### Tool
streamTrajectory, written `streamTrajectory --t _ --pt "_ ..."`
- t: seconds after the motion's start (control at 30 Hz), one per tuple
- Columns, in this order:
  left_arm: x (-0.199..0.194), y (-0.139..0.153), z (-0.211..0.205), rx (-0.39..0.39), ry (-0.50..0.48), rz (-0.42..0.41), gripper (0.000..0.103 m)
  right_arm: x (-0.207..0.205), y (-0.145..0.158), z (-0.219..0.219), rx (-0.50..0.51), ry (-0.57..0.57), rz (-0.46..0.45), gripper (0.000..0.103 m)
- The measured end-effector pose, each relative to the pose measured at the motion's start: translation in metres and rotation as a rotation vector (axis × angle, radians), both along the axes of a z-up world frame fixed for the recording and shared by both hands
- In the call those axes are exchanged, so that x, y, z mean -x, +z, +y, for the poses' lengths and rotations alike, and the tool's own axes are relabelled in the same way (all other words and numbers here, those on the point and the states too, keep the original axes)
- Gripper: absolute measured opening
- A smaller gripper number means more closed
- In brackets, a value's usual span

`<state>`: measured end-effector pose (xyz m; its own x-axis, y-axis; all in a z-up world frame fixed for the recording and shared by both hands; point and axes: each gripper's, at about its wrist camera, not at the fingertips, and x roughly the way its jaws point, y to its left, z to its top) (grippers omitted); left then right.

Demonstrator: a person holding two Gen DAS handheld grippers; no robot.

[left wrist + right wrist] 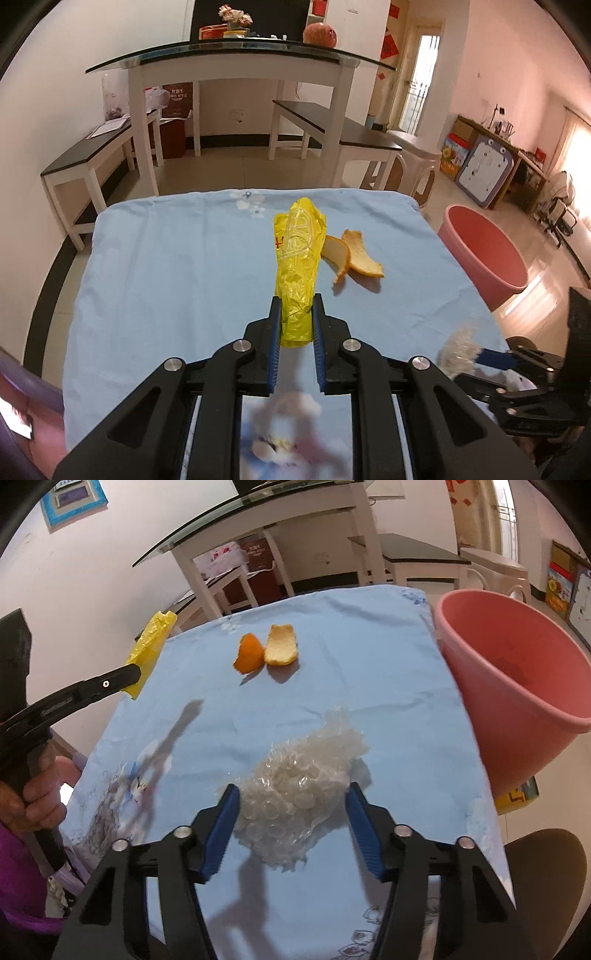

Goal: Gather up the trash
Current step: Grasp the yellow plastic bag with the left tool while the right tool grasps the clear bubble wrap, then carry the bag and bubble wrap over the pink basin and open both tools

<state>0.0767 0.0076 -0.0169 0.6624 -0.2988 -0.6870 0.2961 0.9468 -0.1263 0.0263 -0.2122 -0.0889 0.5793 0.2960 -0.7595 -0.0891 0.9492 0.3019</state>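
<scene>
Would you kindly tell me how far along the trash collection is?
Nothing can be seen in the pink bin yet. The left gripper holds the yellow bag aloft; the right gripper's jaws flank the bubble wrap without squeezing it. Two orange peels remain on the cloth.

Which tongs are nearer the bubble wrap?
Right. The right tongs straddle the bubble wrap; the left tongs hold a yellow bag off to its left.
</scene>
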Motion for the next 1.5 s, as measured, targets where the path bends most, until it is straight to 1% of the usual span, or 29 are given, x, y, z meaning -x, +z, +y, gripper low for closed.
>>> streamTrajectory --t 0.07,0.13,0.2,0.3,0.33,0.43,0.63,0.93,1.17,1.37,1.5 --pt "0.006 0.002 0.0 0.009 0.007 -0.007 0.015 0.001 0.001 0.002 0.006 0.003 -0.005 0.054" --pt "0.014 0.004 0.0 0.021 0.012 -0.018 0.015 0.0 0.001 0.004 0.008 0.013 -0.003 0.048" --pt "0.021 0.005 0.0 0.041 0.014 -0.016 0.015 -0.001 0.0 0.007 0.014 0.022 -0.005 0.047" --pt "0.028 0.006 0.001 0.046 0.016 -0.023 0.015 -0.002 -0.001 0.011 0.026 0.023 -0.02 0.048" --pt "0.031 0.006 0.001 0.045 0.02 -0.026 0.015 -0.002 -0.002 0.012 0.027 0.024 -0.024 0.044" --pt "0.035 0.007 0.003 0.054 0.028 -0.023 0.015 -0.002 0.0 0.016 0.039 0.038 -0.039 0.039" --pt "0.044 0.008 -0.001 0.053 0.05 -0.031 0.015 -0.002 0.003 0.014 0.023 0.032 -0.05 0.035" --pt "0.044 0.008 -0.014 0.076 0.049 -0.029 0.015 0.002 0.024 0.004 0.036 0.013 -0.12 0.035" --pt "0.039 0.009 -0.041 0.06 0.047 -0.026 0.015 0.002 0.04 -0.015 0.036 -0.022 -0.169 0.035" --pt "0.034 0.01 -0.071 0.039 0.014 -0.03 0.015 0.005 0.051 -0.044 0.037 -0.087 -0.204 0.035" --pt "0.029 0.015 -0.095 0.05 -0.02 -0.039 0.015 0.007 0.058 -0.073 0.031 -0.149 -0.228 0.035"
